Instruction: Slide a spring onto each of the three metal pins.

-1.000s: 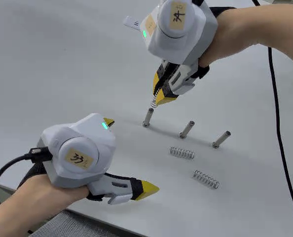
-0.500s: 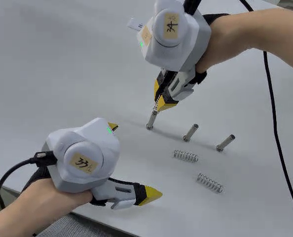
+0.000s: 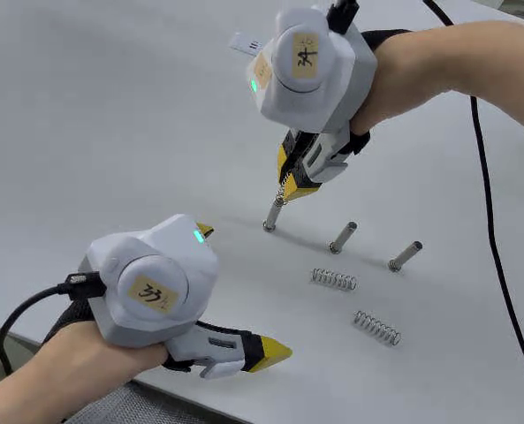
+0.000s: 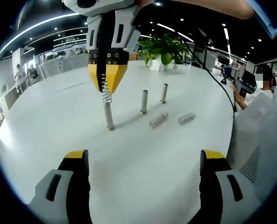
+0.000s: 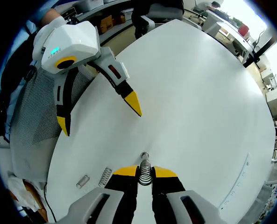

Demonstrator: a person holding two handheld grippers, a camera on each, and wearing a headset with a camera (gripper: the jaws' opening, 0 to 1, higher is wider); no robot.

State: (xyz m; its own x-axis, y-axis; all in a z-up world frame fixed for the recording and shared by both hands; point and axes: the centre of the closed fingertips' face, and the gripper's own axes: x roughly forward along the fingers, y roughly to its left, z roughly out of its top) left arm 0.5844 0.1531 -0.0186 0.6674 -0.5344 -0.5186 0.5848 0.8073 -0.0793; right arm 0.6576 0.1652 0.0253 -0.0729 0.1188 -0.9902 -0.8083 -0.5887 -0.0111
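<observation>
Three metal pins stand in a row on the white table: the left pin (image 3: 271, 215), the middle pin (image 3: 342, 237) and the right pin (image 3: 404, 256). My right gripper (image 3: 289, 191) is shut on a spring (image 3: 280, 192) held upright, its lower end at the top of the left pin (image 4: 109, 116). From the right gripper view the spring (image 5: 145, 171) sits between the pads just above the pin's tip (image 5: 144, 155). Two loose springs (image 3: 334, 279) (image 3: 376, 327) lie in front of the pins. My left gripper (image 3: 240, 291) hovers open near the front edge, holding nothing.
A black cable (image 3: 494, 221) runs down the table on the right. A small white label (image 3: 241, 42) lies at the back. The table's front edge (image 3: 58, 331) is close under my left hand. A plant (image 4: 164, 46) stands beyond the table's far end.
The right gripper has carried the spring slightly down, so its lower end now meets the left pin's top. The left gripper has drifted a little; pins and loose springs are unchanged.
</observation>
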